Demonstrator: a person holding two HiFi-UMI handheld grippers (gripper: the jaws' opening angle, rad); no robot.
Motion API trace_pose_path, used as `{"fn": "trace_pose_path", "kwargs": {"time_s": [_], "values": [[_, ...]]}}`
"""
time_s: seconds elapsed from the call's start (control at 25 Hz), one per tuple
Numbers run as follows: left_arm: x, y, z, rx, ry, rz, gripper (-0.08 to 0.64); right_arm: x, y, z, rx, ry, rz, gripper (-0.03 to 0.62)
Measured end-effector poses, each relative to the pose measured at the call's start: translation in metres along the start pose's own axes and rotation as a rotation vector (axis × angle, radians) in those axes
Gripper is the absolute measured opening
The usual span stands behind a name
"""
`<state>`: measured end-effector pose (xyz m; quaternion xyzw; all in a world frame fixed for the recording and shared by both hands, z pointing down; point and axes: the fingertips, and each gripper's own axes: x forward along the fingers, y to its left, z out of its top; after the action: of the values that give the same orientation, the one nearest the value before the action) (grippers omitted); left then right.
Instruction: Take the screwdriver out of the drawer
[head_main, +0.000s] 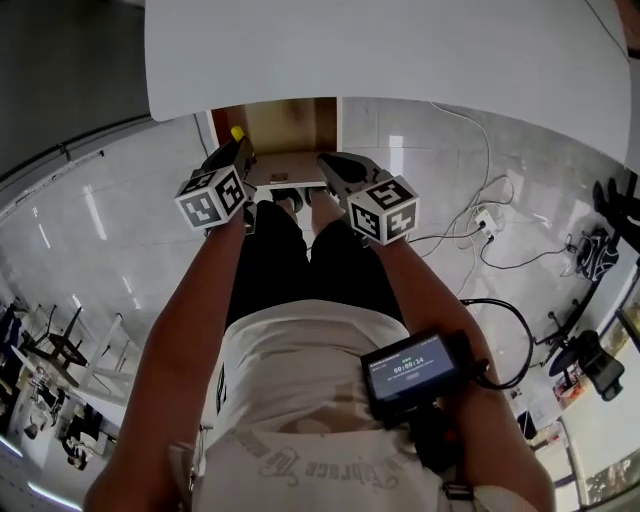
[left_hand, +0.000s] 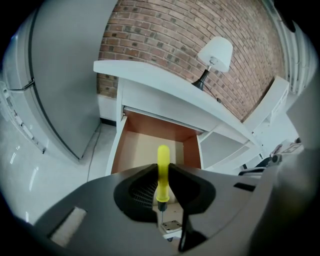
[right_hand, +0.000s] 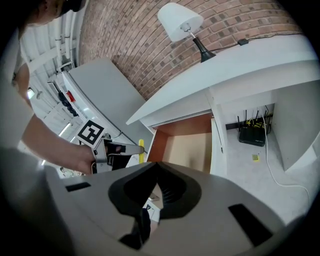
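Left gripper view, my left gripper (left_hand: 163, 169) clamped on yellow screwdriver (left_hand: 163, 156), centre frame, open drawer (left_hand: 142, 150) beyond, right gripper (right_hand: 156, 165) jaws together.

I see bright, even indoor light, streaks of glare on the glossy floor (head_main: 95, 215), heavy fisheye bending with dark vignetted corners in both gripper views, and mostly sharp focus.

The person is wearing a white T-shirt (head_main: 300, 380) with grey print and black trousers (head_main: 272, 255). The grey left gripper (head_main: 243, 150) and right gripper (head_main: 326, 160) are each carrying a marker cube (head_main: 214, 197). A black device (head_main: 413, 373) is trailing a cable (head_main: 505, 335).
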<state>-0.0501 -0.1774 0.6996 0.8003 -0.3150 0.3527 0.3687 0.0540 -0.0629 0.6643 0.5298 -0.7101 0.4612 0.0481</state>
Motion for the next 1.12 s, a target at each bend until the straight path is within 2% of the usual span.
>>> {"fn": "trace_pose_path", "kwargs": {"time_s": [0.52, 0.72, 1.12], "values": [[-0.023, -0.01, 0.004, -0.005, -0.011, -0.087, 0.067, 0.001, 0.004, 0.005, -0.019, 0.004, -0.044, 0.007], [-0.063, -0.005, 0.018, -0.002, -0.026, -0.118, 0.067, 0.001, 0.04, 0.021, -0.051, -0.001, -0.046, 0.006], [-0.101, -0.013, 0.044, 0.027, -0.074, -0.195, 0.067, -0.004, 0.073, 0.05, -0.098, -0.027, -0.053, 0.006]]}}
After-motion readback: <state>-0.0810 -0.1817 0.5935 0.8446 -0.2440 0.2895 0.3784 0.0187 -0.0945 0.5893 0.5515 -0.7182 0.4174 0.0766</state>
